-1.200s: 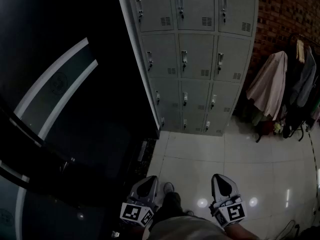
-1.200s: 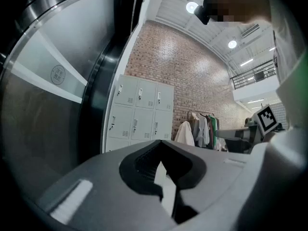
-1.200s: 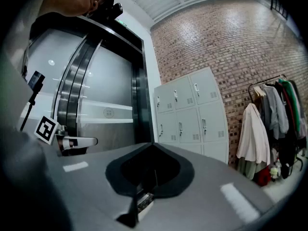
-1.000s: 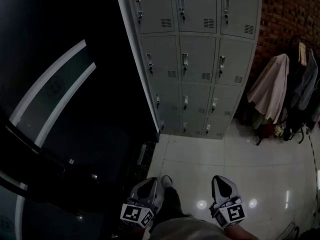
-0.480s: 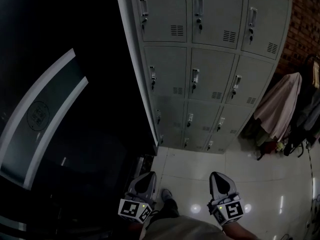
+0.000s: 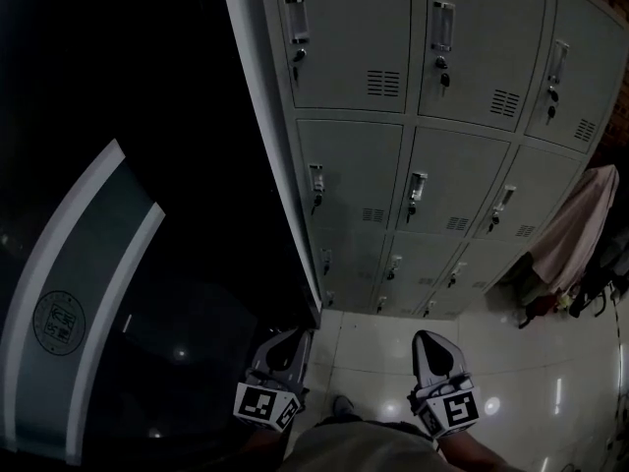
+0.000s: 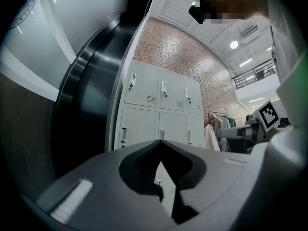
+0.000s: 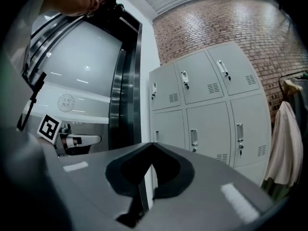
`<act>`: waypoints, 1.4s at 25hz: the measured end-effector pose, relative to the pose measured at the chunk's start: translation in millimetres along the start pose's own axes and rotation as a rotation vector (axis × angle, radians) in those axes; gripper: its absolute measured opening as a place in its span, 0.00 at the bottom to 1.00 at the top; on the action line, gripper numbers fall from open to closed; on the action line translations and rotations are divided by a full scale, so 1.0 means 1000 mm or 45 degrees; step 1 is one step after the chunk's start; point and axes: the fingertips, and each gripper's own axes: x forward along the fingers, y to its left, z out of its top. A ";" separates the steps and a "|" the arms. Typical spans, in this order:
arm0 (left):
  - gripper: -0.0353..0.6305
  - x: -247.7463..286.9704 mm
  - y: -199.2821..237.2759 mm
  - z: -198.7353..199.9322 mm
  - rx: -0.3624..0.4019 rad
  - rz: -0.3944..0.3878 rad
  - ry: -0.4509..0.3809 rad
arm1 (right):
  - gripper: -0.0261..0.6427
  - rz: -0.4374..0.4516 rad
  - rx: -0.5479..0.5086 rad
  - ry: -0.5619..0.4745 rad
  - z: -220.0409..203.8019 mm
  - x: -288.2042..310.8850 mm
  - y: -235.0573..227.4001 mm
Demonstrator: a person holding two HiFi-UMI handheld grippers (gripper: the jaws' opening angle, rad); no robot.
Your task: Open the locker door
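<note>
A bank of grey metal lockers (image 6: 413, 116) with closed doors stands ahead, each door carrying a small vertical handle (image 6: 316, 180) and a vent. My left gripper (image 6: 293, 336) and right gripper (image 6: 429, 340) hang low near my body, pointing toward the lockers' base and well apart from any door. Both are shut with nothing between the jaws. The lockers (image 7: 159, 109) rise beyond the closed left gripper (image 7: 160, 141) in the left gripper view. They also fill the right half (image 8: 211, 114) behind the closed right gripper (image 8: 153, 144) in the right gripper view.
A dark curved glass wall (image 6: 118, 214) with a pale band runs along the left, up against the lockers' side. Coats (image 6: 580, 244) hang on a rack to the right, in front of a brick wall. Glossy white floor tiles (image 6: 531, 362) lie between me and the lockers.
The lockers have grown larger and closer in all views as I came nearer. Both grippers kept their low position and stayed shut.
</note>
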 end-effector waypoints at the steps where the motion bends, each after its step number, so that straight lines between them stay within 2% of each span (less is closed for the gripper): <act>1: 0.15 0.004 0.009 -0.007 0.002 0.004 0.002 | 0.04 -0.006 0.008 -0.023 -0.002 0.011 -0.001; 5: 0.15 0.019 0.036 -0.039 -0.019 0.033 0.030 | 0.04 -0.034 0.003 0.018 -0.023 0.043 -0.014; 9: 0.15 0.039 0.049 -0.070 -0.034 0.060 0.049 | 0.04 0.002 -0.008 0.267 -0.074 0.061 -0.027; 10: 0.15 0.041 0.053 -0.075 -0.038 0.079 0.043 | 0.04 0.019 -0.009 0.288 -0.084 0.068 -0.029; 14: 0.15 0.043 0.076 -0.108 -0.048 0.163 0.064 | 0.04 0.098 -0.014 0.176 -0.118 0.112 -0.035; 16: 0.15 0.042 0.084 -0.131 -0.076 0.195 0.149 | 0.04 0.125 -0.032 0.239 -0.147 0.133 -0.039; 18: 0.15 0.044 0.087 -0.161 -0.138 0.214 0.276 | 0.04 0.149 -0.105 0.207 -0.177 0.159 -0.048; 21: 0.15 0.052 0.099 -0.204 -0.144 0.243 0.309 | 0.14 0.173 -0.153 0.241 -0.242 0.198 -0.061; 24: 0.15 0.055 0.106 -0.251 -0.188 0.262 0.381 | 0.15 0.199 -0.097 0.323 -0.320 0.233 -0.072; 25: 0.15 0.056 0.106 -0.264 -0.203 0.263 0.395 | 0.18 0.207 -0.077 0.349 -0.346 0.245 -0.075; 27: 0.16 0.055 0.106 -0.287 -0.216 0.268 0.401 | 0.31 0.221 -0.051 0.399 -0.391 0.270 -0.077; 28: 0.16 0.053 0.105 -0.299 -0.217 0.272 0.408 | 0.33 0.221 -0.038 0.413 -0.408 0.284 -0.077; 30: 0.16 0.047 0.104 -0.324 -0.223 0.276 0.433 | 0.33 0.222 0.002 0.438 -0.443 0.312 -0.074; 32: 0.16 0.043 0.098 -0.348 -0.236 0.270 0.453 | 0.37 0.242 0.033 0.499 -0.502 0.331 -0.075; 35: 0.16 0.032 0.089 -0.381 -0.253 0.258 0.479 | 0.37 0.282 0.025 0.544 -0.561 0.362 -0.071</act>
